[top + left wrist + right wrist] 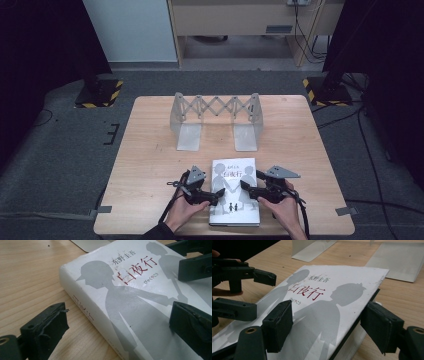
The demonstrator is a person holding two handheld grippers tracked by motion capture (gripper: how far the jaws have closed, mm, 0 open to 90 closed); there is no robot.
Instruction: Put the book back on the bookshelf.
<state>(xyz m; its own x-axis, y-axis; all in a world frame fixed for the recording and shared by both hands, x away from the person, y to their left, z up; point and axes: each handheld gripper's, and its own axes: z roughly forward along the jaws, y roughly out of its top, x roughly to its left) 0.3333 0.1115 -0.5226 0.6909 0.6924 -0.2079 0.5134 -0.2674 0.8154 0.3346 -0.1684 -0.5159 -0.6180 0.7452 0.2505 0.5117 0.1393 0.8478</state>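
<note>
High view: wood table on grey carpet w/ book, both grippers released.

White book flat on wooden table, right gripper spread astride its edge

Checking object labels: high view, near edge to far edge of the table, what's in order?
White paperback book with grey silhouettes lying flat, flanked by the left tool and right tool → bare light wooden tabletop → grey metal expandable bookend rack.
</note>
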